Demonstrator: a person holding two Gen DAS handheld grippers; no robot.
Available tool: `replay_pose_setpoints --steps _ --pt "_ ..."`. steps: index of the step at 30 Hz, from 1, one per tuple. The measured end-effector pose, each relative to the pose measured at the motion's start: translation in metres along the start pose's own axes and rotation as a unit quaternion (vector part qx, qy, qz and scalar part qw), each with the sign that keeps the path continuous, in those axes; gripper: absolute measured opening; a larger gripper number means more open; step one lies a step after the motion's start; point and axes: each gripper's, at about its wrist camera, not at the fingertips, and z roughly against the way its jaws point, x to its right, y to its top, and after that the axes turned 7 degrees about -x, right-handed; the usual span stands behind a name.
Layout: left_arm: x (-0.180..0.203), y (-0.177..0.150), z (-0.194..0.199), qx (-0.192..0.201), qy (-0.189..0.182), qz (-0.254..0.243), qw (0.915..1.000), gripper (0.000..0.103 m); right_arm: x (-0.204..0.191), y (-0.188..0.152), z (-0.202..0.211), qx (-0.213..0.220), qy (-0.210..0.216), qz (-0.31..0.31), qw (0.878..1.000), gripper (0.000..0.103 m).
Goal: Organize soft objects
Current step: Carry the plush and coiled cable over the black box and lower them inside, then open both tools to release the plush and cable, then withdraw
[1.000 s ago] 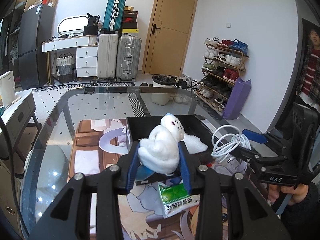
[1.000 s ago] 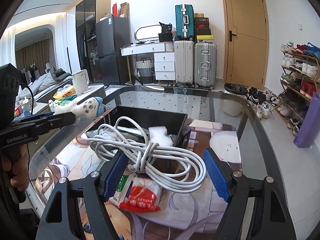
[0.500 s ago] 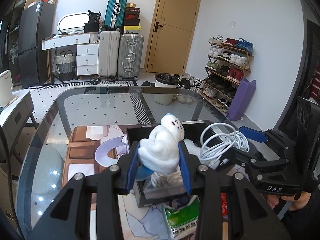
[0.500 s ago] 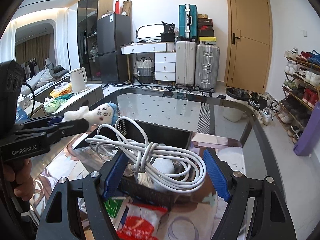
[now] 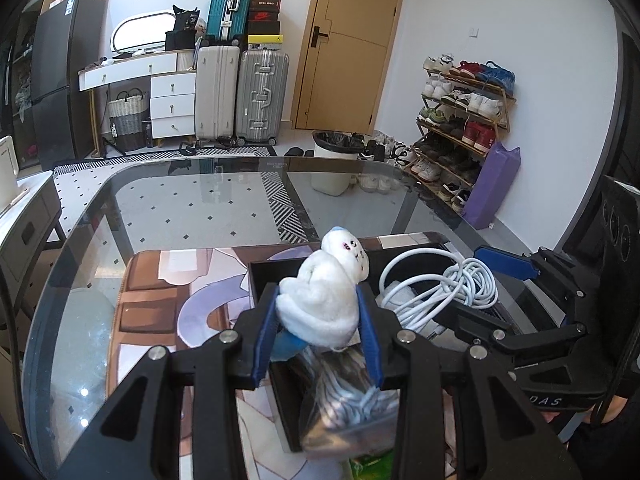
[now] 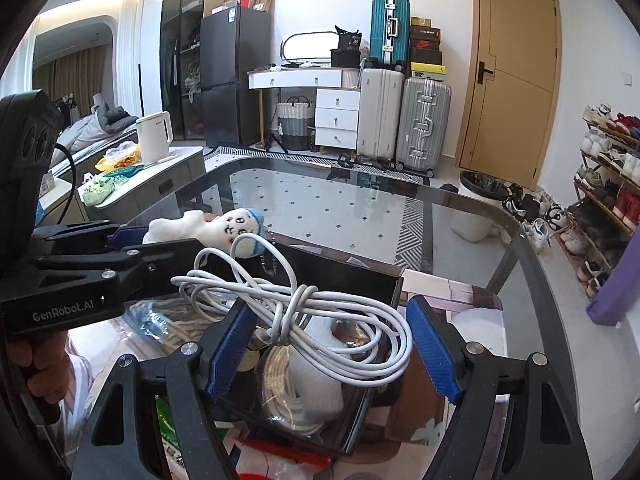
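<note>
Hovering: both hands' loads hang over the black box (image 5: 256, 280) on the glass table (image 5: 180, 200).
Left fingers (image 5: 264, 340): clenched on the white plush doll (image 5: 320, 300), head pointing away.
Right fingers (image 6: 432, 348): spread wide, a coiled white cable (image 6: 320, 320) draped crosswise between them.
Drop point: box directly below, judged close.

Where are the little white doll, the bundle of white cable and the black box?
white doll (image 5: 320, 304), left wrist view, its body.
white cable (image 6: 320, 320), right wrist view, knotted middle.
black box (image 5: 276, 268), left wrist view, far rim.
</note>
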Motion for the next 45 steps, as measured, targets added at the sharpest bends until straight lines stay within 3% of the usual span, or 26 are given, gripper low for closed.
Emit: replay_pose_setpoints --steps 26,36,39,43,45 --pt "0.001 -0.001 0.001 -0.012 -0.007 -0.020 0.9997 0.036 -0.010 -0.006 -0.008 -0.003 -0.024 0.108 0.994 0.078" --pt "0.006 -0.001 -0.011 -0.028 -0.002 -0.027 0.9992 0.037 -0.007 0.000 -0.018 -0.011 -0.015 0.101 0.995 0.079" --pt "0.009 -0.001 -0.010 -0.034 -0.002 -0.031 0.9989 0.041 -0.002 -0.001 -0.018 -0.014 -0.016 0.090 0.996 0.083" --pt "0.013 -0.004 -0.003 -0.032 0.001 -0.034 0.9989 0.060 0.002 -0.005 -0.006 -0.003 -0.022 0.076 0.997 0.096" --pt "0.017 -0.006 0.004 -0.023 0.008 -0.037 0.9990 0.064 0.004 -0.010 0.003 0.001 -0.027 0.067 0.997 0.100"
